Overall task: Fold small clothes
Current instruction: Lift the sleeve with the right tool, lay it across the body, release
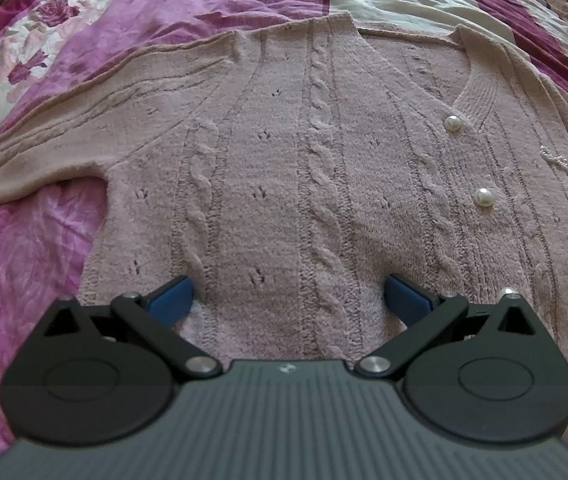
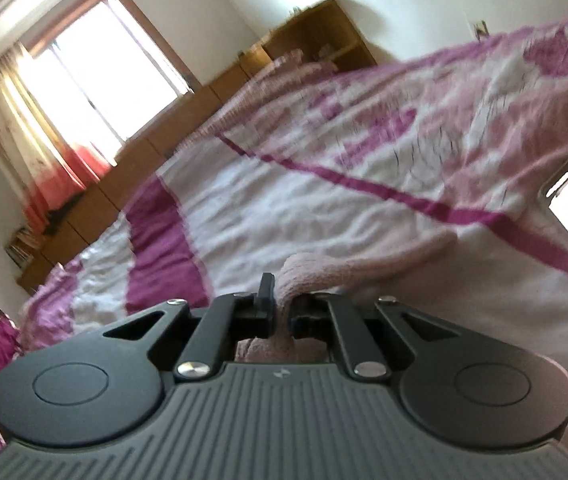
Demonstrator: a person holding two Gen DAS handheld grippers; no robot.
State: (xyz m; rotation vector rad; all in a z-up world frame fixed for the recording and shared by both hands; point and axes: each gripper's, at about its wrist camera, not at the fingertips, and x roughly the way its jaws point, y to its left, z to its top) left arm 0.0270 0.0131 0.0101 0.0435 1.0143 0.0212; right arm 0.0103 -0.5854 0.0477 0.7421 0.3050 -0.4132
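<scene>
Now soft, floppy pink cardigan flat on bed cover; left gripper wide above hem at 6 o'clock; right gripper pinching sleeve; best grabbed by edges, away from pearl buttons.

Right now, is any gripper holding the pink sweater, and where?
The right gripper pinches a bunched fold of the pink sweater; which part is unclear. The left gripper is open.

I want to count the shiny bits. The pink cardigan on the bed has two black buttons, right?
Not quite. The two buttons on the pink cardigan are pearly white, not black. The left wrist view shows them beside the V-neck, with the cardigan lying on the bedspread.
</scene>
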